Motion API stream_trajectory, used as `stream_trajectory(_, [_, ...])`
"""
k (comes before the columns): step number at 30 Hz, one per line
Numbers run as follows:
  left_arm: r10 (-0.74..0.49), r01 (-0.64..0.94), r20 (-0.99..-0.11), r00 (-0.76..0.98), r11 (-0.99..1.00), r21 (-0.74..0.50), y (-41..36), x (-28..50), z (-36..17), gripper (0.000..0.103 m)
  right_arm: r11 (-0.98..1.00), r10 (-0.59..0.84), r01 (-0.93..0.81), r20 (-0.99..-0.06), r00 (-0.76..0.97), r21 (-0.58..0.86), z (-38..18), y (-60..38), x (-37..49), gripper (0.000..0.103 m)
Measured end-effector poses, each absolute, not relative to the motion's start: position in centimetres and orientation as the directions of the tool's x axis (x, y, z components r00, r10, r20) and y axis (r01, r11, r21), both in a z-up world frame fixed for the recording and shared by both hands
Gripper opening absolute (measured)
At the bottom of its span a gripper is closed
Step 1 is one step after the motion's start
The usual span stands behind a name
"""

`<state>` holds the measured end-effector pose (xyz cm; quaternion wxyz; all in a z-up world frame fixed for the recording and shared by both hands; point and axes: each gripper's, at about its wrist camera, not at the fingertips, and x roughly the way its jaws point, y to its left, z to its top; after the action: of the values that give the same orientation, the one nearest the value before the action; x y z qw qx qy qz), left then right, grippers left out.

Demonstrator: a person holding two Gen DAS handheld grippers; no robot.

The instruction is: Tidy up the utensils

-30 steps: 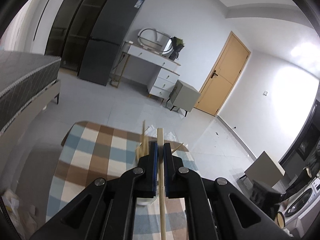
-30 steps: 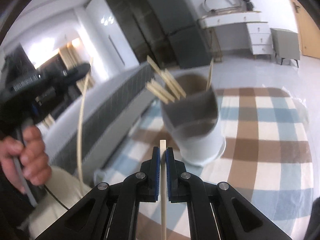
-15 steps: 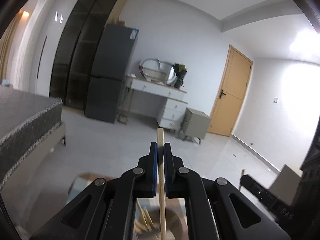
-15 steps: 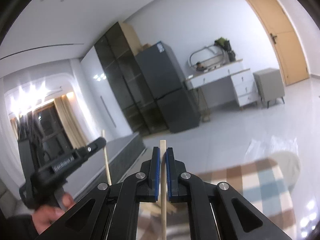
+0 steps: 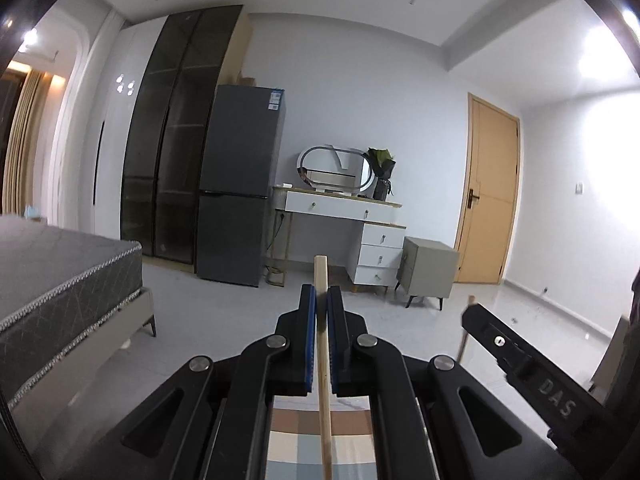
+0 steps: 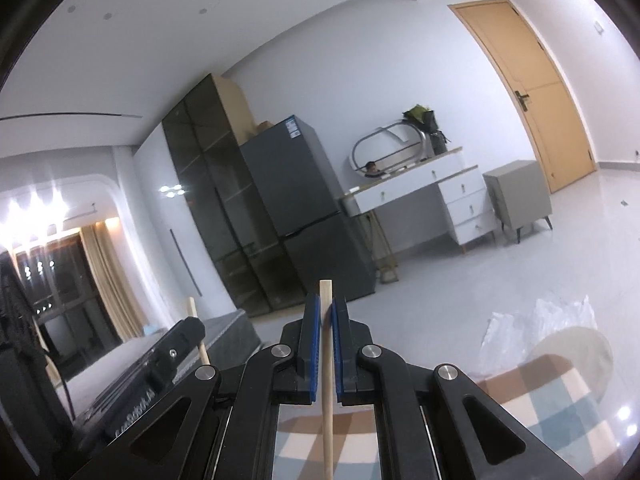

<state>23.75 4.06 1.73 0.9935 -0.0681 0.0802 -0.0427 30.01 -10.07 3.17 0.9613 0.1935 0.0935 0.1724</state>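
Grey dominates the room: a dark fridge stands against the far wall beside a tall smoked-glass cabinet, with a grey bed at the left edge of the left wrist view. Further right are a white dressing table with an oval mirror, a small grey bedside cabinet and a tan wooden door. A checked tablecloth in brown, blue and cream shows under both tools.

The left gripper is clenched on a pale wooden chopstick, whose blunt end pokes just past the blue pads. The right gripper likewise clamps a second chopstick, running up between its fingers, above the cloth's near edge. Each tool shows at the side of the other's view.
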Motion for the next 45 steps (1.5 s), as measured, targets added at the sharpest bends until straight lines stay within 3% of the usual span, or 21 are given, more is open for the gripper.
stream_trajectory(17, [-0.131, 0.115, -0.211, 0.969, 0.990, -0.086, 3.8, 23.3, 0.8, 0.001, 0.878, 0.381, -0.306, -0.149, 0.912, 0.368, 1.3, -10.5, 28.5, 0.005])
stream_trajectory(30, [-0.212, 0.186, -0.260, 0.942, 0.975, -0.119, 4.2, 21.3, 2.3, 0.002, 0.876, 0.429, -0.352, -0.199, 0.881, 0.330, 1.0, -10.5, 25.3, 0.005])
stream_trajectory(45, [-0.391, 0.342, -0.422, 0.818, 0.920, -0.190, 4.4, 19.4, 1.3, 0.001, 0.874, 0.475, -0.393, -0.338, 0.812, 0.285, 0.0, -8.2, 22.9, 0.006])
